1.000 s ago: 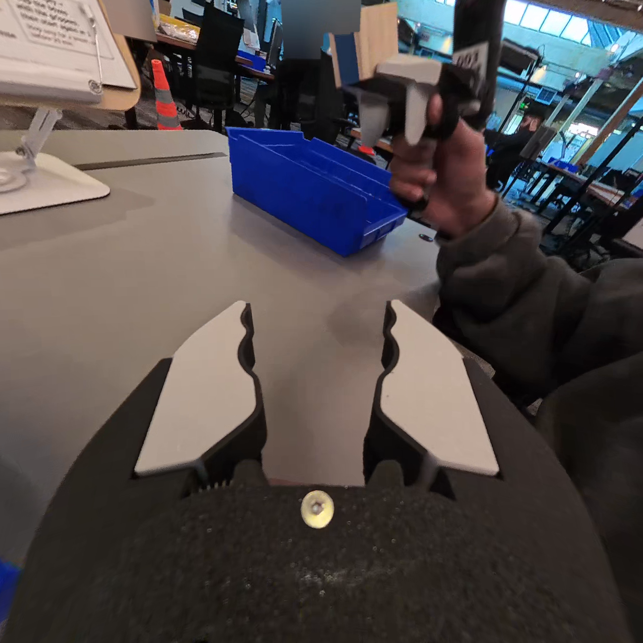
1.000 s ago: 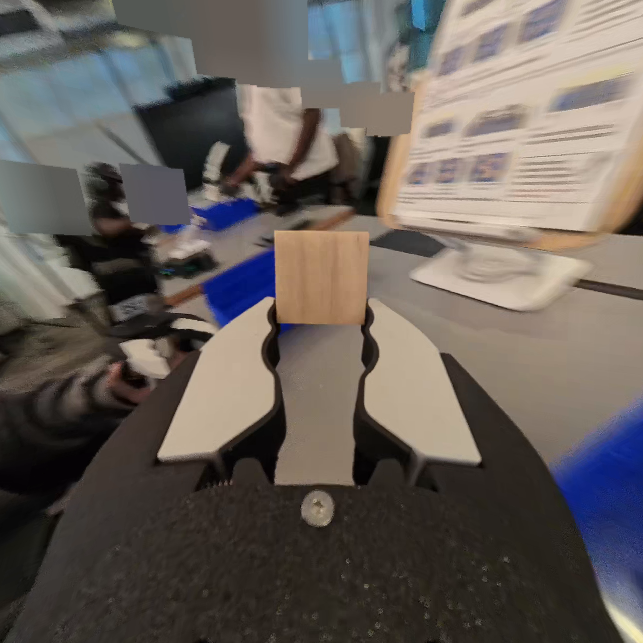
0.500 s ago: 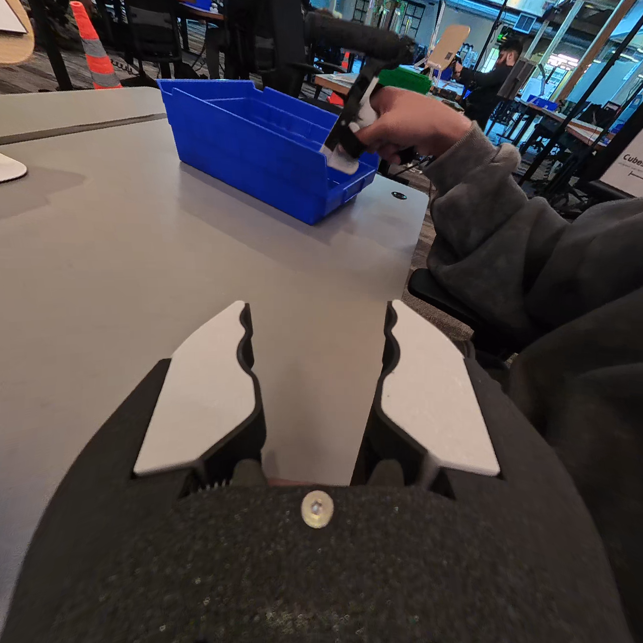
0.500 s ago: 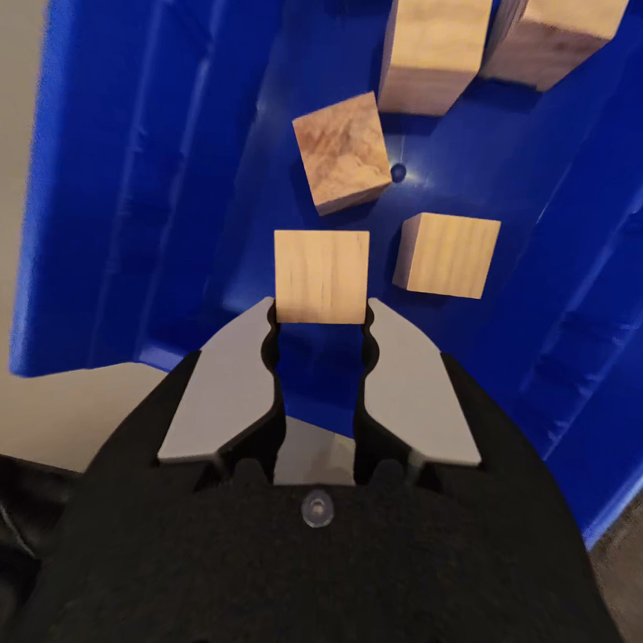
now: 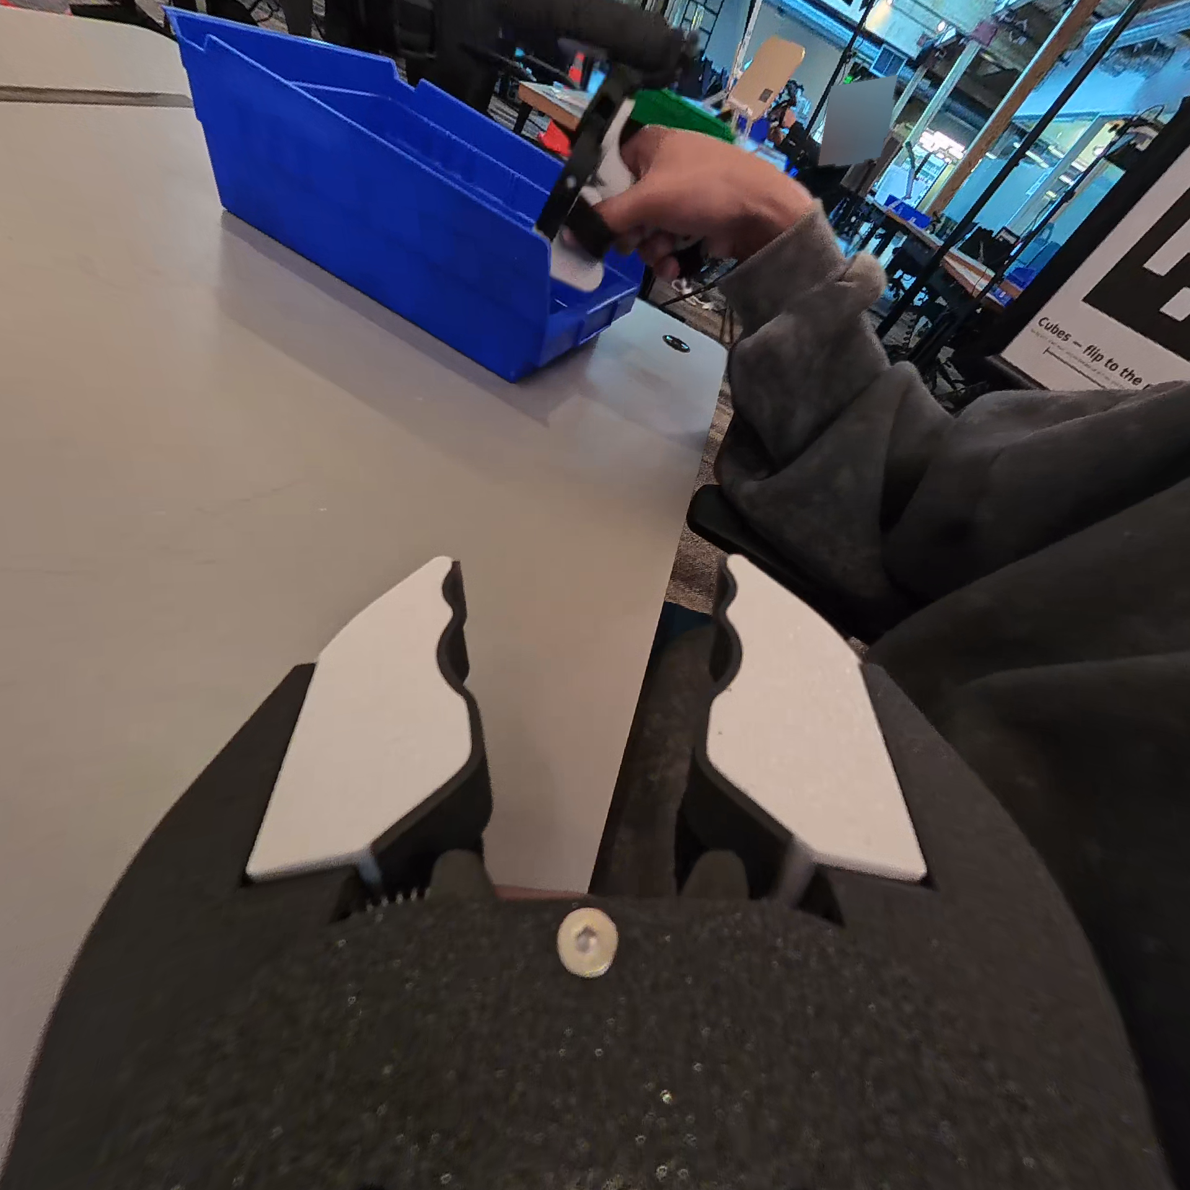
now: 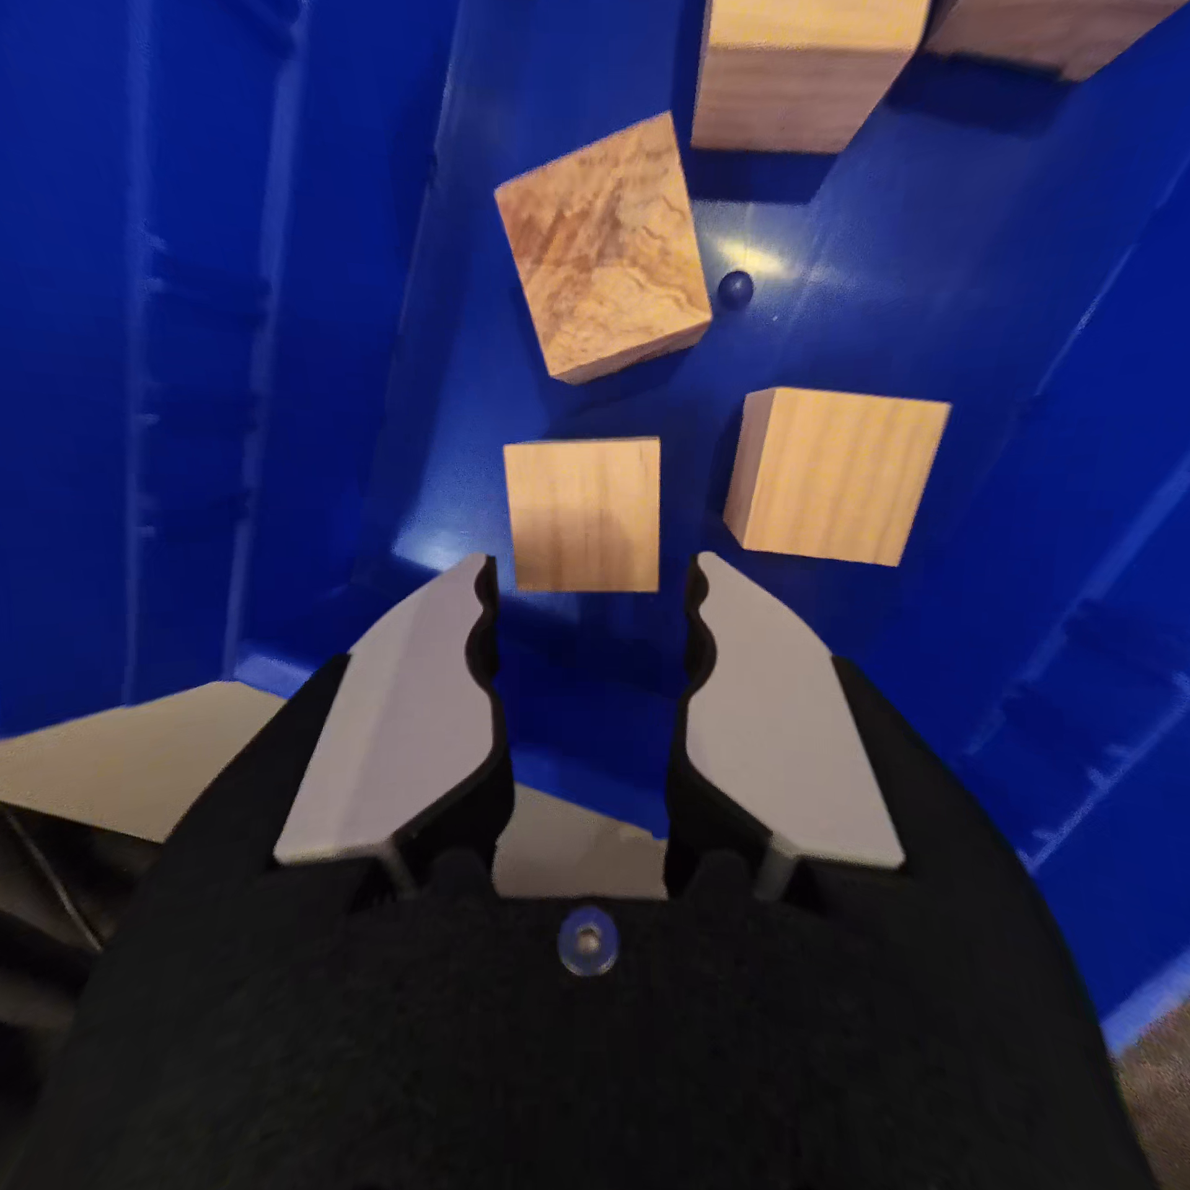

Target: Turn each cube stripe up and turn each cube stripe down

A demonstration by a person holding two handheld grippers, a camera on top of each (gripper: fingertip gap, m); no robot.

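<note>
Blue plastic fills most of the right wrist view: the inside of a bin (image 6: pixel 257 322), seen from above. The right hand-held gripper (image 6: pixel 589 566) points down into it with its two pale fingers spread apart and nothing between them. Just past the fingertips lies a plain wooden cube (image 6: pixel 583 515), its light face towards the camera; its edges stand clear of both fingers, and whether it rests on the bin floor cannot be told. A second pale cube (image 6: pixel 837 476) sits just to its right. A third cube (image 6: pixel 605 251), with darker swirling grain, lies beyond them, turned at an angle. Two more cubes (image 6: pixel 805 71) are cut off by the top edge. No stripe shows on any visible face.

In the left wrist view, the left hand-held gripper (image 5: pixel 589 579) hovers with its fingers wide apart and empty, above the near edge of a grey counter (image 5: pixel 257 483). The blue bin (image 5: pixel 386 212) stands farther along that counter, near its right edge. A person's hand (image 5: pixel 695 193) in a grey sleeve (image 5: pixel 837 418) holds the other gripper, slightly blurred, tipped down over the bin's near end. Behind are blurred work tables and stands.
</note>
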